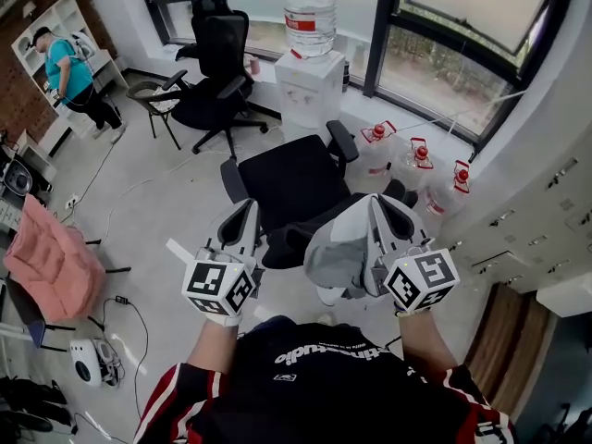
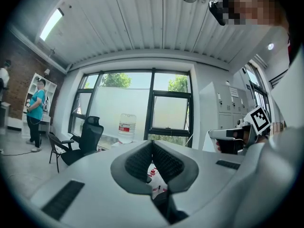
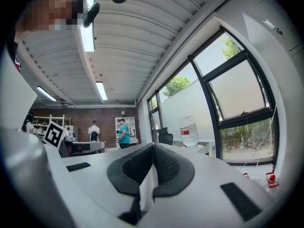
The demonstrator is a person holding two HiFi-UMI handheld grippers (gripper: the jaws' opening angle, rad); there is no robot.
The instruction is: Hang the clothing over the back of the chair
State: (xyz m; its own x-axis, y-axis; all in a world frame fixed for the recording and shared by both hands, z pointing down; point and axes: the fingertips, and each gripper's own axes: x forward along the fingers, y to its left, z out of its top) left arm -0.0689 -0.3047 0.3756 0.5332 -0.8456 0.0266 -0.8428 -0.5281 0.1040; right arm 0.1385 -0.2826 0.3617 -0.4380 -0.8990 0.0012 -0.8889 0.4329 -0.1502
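Note:
A black office chair (image 1: 289, 185) stands just ahead of me, its backrest top (image 1: 289, 244) nearest my body. My right gripper (image 1: 377, 205) is shut on a grey-and-white garment (image 1: 335, 250), which hangs bunched beside the right end of the backrest. In the right gripper view a thin pale fold of that garment (image 3: 146, 190) sits pinched between the jaws (image 3: 153, 147). My left gripper (image 1: 248, 211) hovers level over the left end of the backrest. Its jaws (image 2: 152, 144) meet at the tips and no cloth shows between them.
A water dispenser (image 1: 310, 74) and several spare jugs (image 1: 421, 166) stand by the window beyond the chair. A second black chair (image 1: 215, 72) is at the back left, and a pink garment (image 1: 51, 259) is at the left edge. A person in a teal shirt (image 1: 69, 70) stands far left. Lockers (image 1: 541, 215) line the right.

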